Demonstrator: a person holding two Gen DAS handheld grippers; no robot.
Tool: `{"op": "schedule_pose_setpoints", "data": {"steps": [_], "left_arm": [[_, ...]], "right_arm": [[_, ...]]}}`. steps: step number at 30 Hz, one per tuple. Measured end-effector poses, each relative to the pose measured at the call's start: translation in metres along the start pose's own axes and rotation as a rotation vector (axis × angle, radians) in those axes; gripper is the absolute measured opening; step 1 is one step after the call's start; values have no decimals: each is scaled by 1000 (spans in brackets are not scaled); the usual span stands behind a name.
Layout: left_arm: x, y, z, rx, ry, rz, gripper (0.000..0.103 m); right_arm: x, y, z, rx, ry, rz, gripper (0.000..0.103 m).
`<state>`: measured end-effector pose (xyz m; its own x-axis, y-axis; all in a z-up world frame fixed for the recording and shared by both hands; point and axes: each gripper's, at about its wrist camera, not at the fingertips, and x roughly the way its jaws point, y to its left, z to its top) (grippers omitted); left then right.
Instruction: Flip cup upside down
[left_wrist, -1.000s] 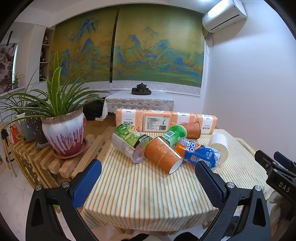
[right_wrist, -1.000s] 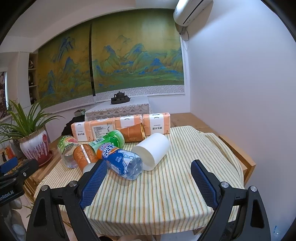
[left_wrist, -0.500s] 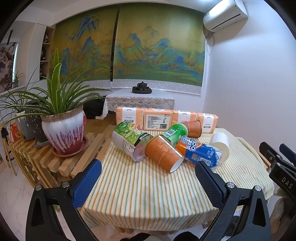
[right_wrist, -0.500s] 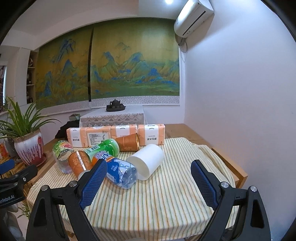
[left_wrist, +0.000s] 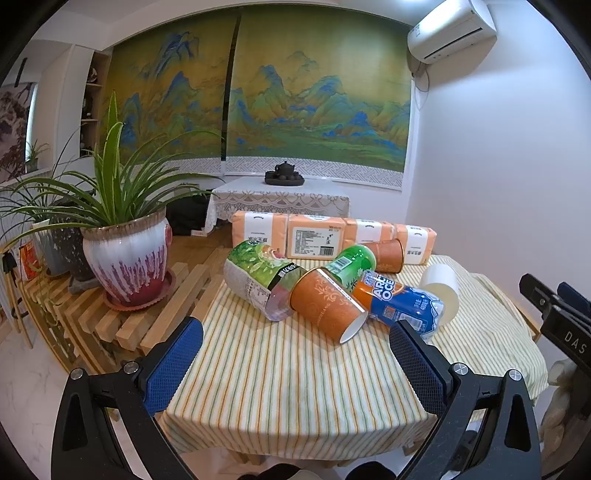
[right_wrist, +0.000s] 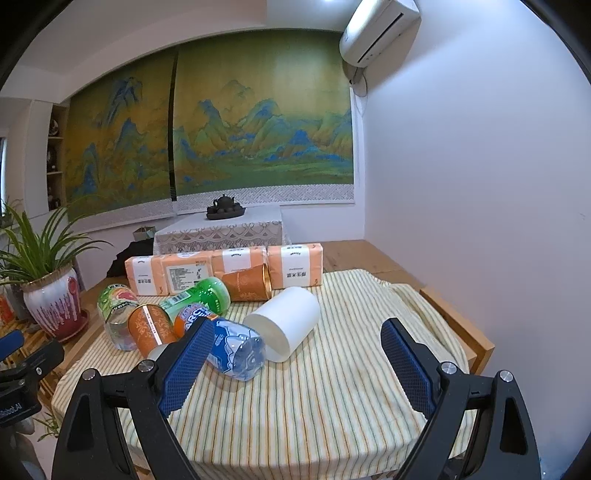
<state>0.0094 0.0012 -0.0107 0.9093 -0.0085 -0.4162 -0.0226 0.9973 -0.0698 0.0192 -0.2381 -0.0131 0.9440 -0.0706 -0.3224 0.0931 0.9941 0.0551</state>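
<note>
A white paper cup (right_wrist: 286, 323) lies on its side on the striped tablecloth, its flat end facing me; it also shows in the left wrist view (left_wrist: 441, 291). An orange paper cup (left_wrist: 327, 308) lies on its side with its mouth toward the near right, also in the right wrist view (right_wrist: 151, 328). A second orange cup (right_wrist: 247, 284) lies by the tissue packs. My left gripper (left_wrist: 295, 365) is open and empty above the near table edge. My right gripper (right_wrist: 295, 365) is open and empty, short of the white cup.
Lying bottles crowd the cups: a blue-orange one (right_wrist: 225, 341), a green one (right_wrist: 201, 297) and a green-labelled one (left_wrist: 258, 280). Orange tissue packs (left_wrist: 314, 240) line the back. A potted plant (left_wrist: 125, 258) stands on a slatted bench at the left. A wall stands at the right.
Both grippers have risen and drawn back a little from the table, so the view shows more of the wall and ceiling. Nothing on the table has moved.
</note>
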Motion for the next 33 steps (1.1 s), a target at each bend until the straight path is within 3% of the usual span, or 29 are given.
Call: {"op": "schedule_pose_setpoints", "data": {"steps": [21, 33], "left_arm": [[11, -2, 0, 3, 17, -1, 102], [25, -6, -2, 15, 39, -5, 102]], "right_arm": [[14, -6, 16, 5, 0, 9, 89], [56, -20, 18, 27, 100, 31, 89]]}}
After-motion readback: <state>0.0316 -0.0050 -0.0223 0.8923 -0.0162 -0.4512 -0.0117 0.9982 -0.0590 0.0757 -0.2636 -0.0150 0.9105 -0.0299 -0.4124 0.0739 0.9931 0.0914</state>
